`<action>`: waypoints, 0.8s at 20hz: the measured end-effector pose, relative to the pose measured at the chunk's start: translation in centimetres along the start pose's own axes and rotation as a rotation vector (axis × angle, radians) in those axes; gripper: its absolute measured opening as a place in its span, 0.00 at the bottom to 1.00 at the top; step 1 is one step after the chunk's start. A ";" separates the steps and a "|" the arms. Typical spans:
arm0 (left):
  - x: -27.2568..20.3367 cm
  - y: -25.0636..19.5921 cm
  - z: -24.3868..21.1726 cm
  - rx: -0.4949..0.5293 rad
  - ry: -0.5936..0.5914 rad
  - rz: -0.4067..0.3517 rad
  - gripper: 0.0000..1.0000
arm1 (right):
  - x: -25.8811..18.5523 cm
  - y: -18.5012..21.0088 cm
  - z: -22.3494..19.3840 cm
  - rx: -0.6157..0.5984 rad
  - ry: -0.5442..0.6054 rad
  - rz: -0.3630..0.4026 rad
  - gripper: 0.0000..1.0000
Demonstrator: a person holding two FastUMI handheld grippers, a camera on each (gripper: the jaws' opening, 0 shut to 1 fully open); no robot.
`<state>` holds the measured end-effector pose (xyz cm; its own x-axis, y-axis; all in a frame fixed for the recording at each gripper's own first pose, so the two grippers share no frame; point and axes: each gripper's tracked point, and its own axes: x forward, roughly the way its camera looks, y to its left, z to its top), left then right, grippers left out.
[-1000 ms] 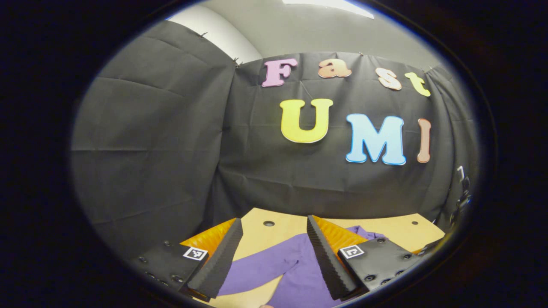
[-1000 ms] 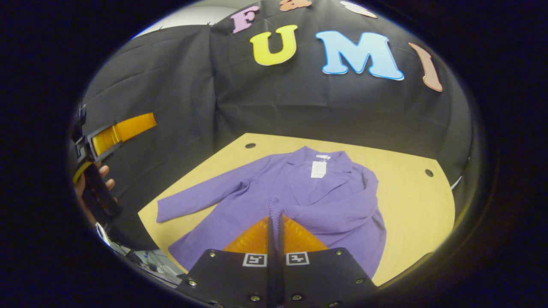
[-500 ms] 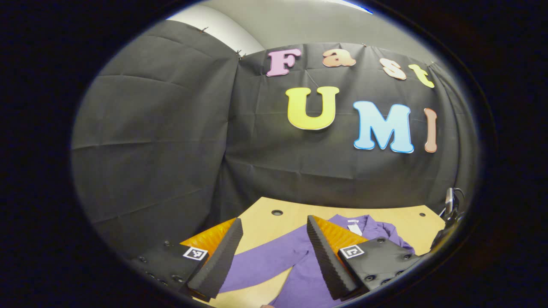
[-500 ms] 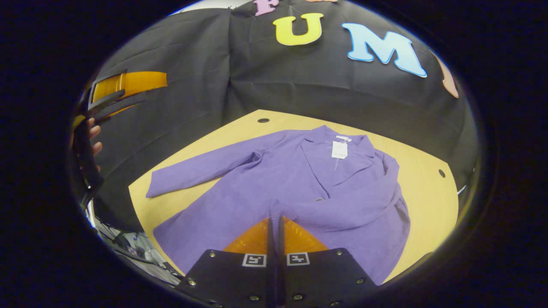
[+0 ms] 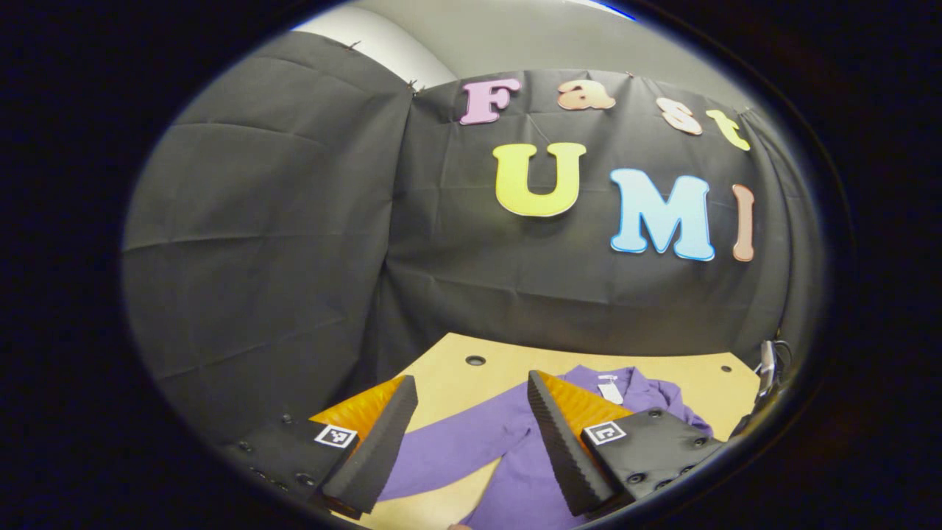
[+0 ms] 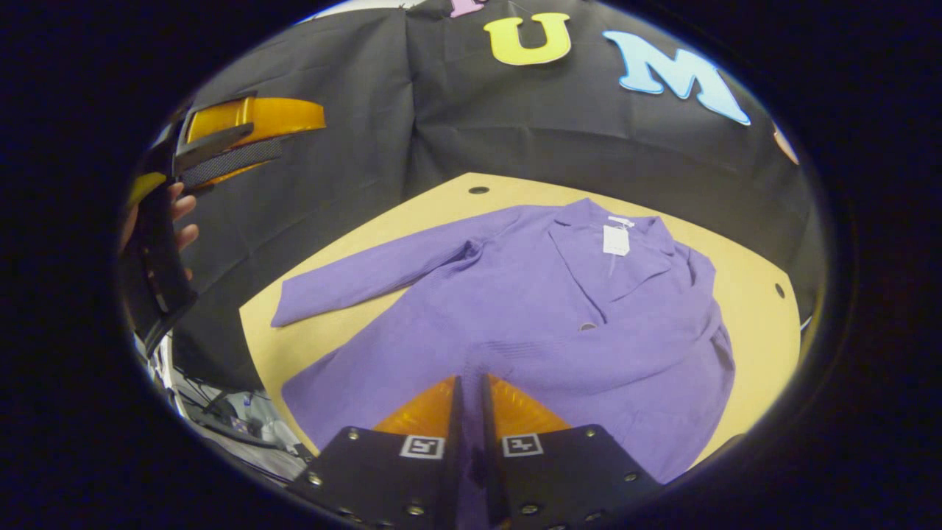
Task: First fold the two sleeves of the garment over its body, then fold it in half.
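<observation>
Laying one sleeve (image 6: 589, 364) across the purple jacket (image 6: 530, 294), my right gripper (image 6: 469, 390) pinched its cuff, jaws nearly closed. My left gripper (image 5: 471, 419) hung open. At ten o'clock, the other sleeve (image 6: 368, 269) lay unfolded on the table (image 6: 751, 294); halving remained.

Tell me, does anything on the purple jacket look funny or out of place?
Nothing is damaged or spilled. The purple jacket just looks lopsided: one sleeve sticks straight out over the wooden table, while the other sleeve is already folded across its body. A white tag hangs at the collar.
</observation>
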<state>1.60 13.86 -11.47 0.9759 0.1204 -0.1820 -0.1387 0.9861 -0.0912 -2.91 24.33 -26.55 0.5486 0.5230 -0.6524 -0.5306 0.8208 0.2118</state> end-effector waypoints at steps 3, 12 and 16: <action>0.1 0.0 -0.2 -0.012 0.007 0.001 0.95 | -0.9 0.2 0.8 -0.015 -0.033 0.000 0.37; 1.4 2.1 -2.7 -0.058 0.060 0.093 0.96 | -4.5 -1.3 5.2 -0.071 -0.154 -0.098 0.73; 2.6 5.4 -6.1 -0.088 0.135 0.218 0.96 | -6.6 -1.7 7.3 -0.054 -0.199 -0.127 0.72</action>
<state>2.41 18.79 -18.39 0.8907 0.3069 -0.3353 -0.3633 0.9240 -0.1193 -0.90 21.15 -17.23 0.7267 0.4562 -0.5137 -0.4805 0.8719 0.0945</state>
